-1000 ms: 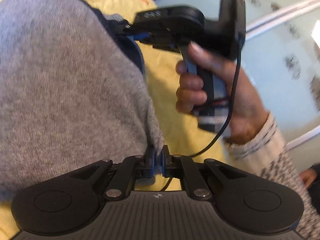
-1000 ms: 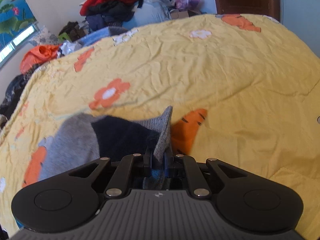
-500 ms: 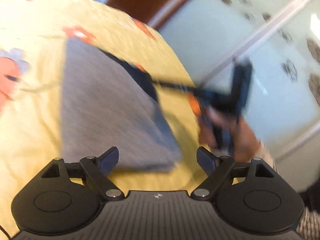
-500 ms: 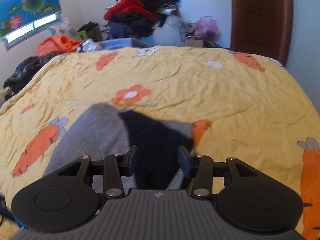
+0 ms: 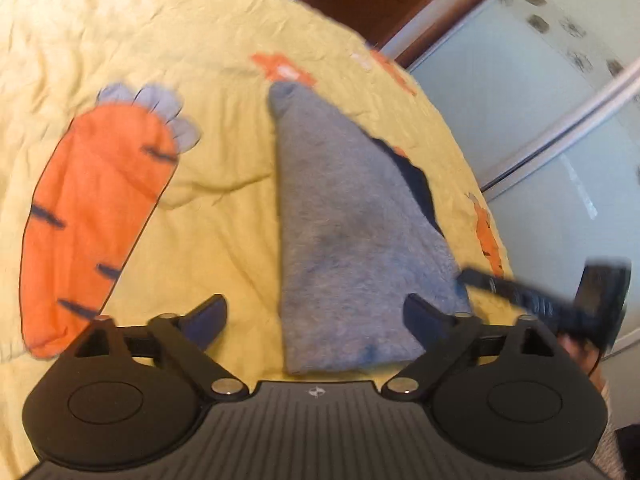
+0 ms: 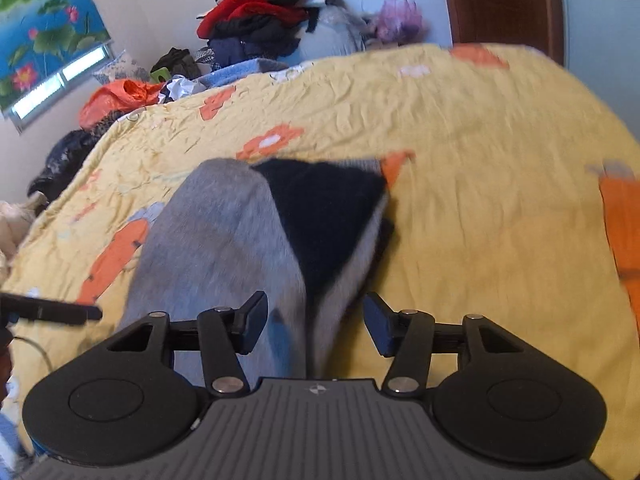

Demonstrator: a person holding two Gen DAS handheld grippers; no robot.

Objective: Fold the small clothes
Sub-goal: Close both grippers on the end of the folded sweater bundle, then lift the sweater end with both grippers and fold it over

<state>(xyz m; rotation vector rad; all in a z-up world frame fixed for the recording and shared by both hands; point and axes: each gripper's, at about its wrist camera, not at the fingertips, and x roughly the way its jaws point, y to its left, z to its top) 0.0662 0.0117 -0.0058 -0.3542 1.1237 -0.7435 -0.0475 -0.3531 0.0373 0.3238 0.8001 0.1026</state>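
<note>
The folded garment [image 6: 224,248] lies on the quilt [image 6: 480,200]. Behind the quilt sits a clothes pile [image 6: 264,16], the door [image 6: 504,4] to its right.

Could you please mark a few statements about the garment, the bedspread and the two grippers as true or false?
1. The grey garment lies on the yellow bedspread. True.
2. The left gripper is clamped on the garment's hem. False: its jaws stand wide apart, having just been opening, and the pads press on nothing.
3. A dark navy part of the garment shows in the right wrist view. True.
4. The right gripper is fully shut. False: its jaws are apart, having just been opening, with the cloth lying beyond them.
5. The bedspread is plain white. False: it is yellow with an orange carrot print.
</note>
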